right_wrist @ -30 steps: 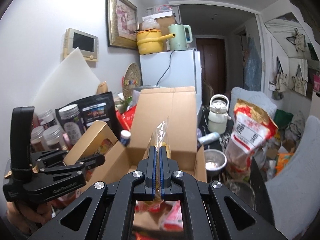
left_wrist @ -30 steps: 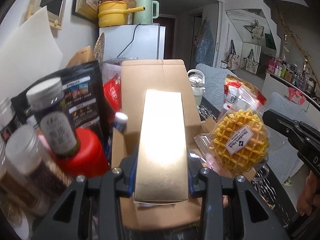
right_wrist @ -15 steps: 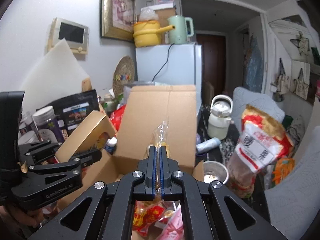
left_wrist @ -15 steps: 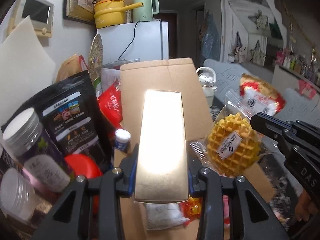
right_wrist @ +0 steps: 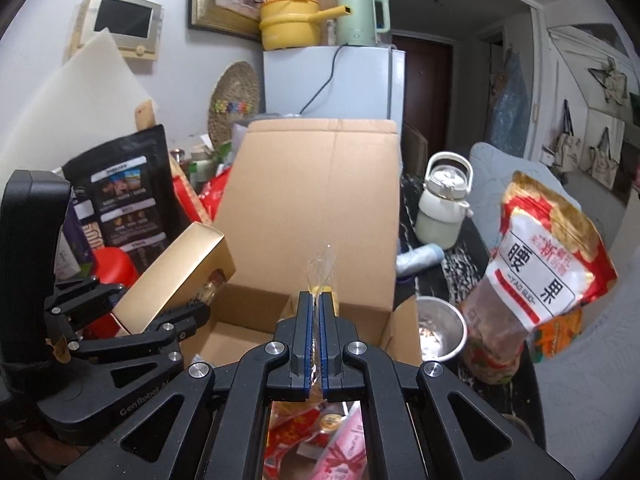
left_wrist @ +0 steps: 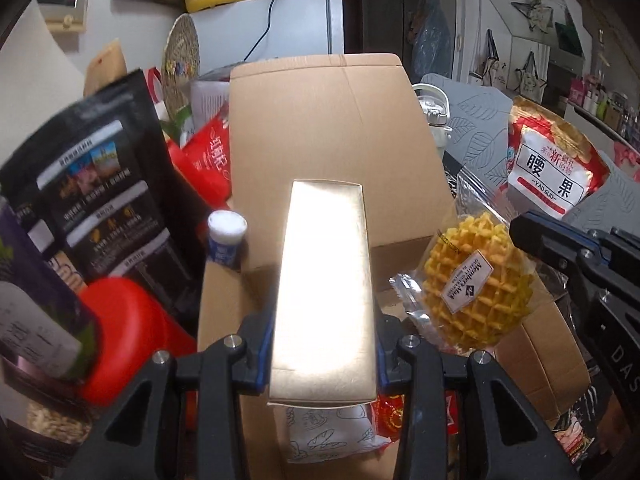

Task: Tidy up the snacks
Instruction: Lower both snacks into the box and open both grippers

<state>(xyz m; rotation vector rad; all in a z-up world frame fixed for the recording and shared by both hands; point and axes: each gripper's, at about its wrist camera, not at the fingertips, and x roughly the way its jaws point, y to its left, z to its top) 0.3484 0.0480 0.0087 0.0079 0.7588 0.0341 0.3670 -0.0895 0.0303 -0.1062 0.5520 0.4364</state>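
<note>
My left gripper (left_wrist: 322, 336) is shut on a long gold box (left_wrist: 324, 292), held tilted over the open cardboard carton (left_wrist: 332, 128). In the right wrist view the gold box (right_wrist: 176, 284) hangs over the carton's left wall, with the left gripper (right_wrist: 192, 316) around it. To its right, my right gripper (right_wrist: 317, 312) is shut on the edge of a clear-wrapped yellow waffle packet (left_wrist: 476, 288), which also hangs over the carton (right_wrist: 316, 184). Several snack packets (right_wrist: 304, 428) lie inside the carton below both grippers.
A black pouch (left_wrist: 100, 200), jars and a red lid (left_wrist: 128, 332) crowd the carton's left side. On the right stand a red-and-white nut bag (right_wrist: 544, 280), a metal cup (right_wrist: 440, 332) and a white kettle bottle (right_wrist: 440, 208). A fridge (right_wrist: 332, 80) stands behind.
Both grippers have moved forward and down towards the carton, each keeping its hold. The carton's inside with its packets now shows under the fingers.
</note>
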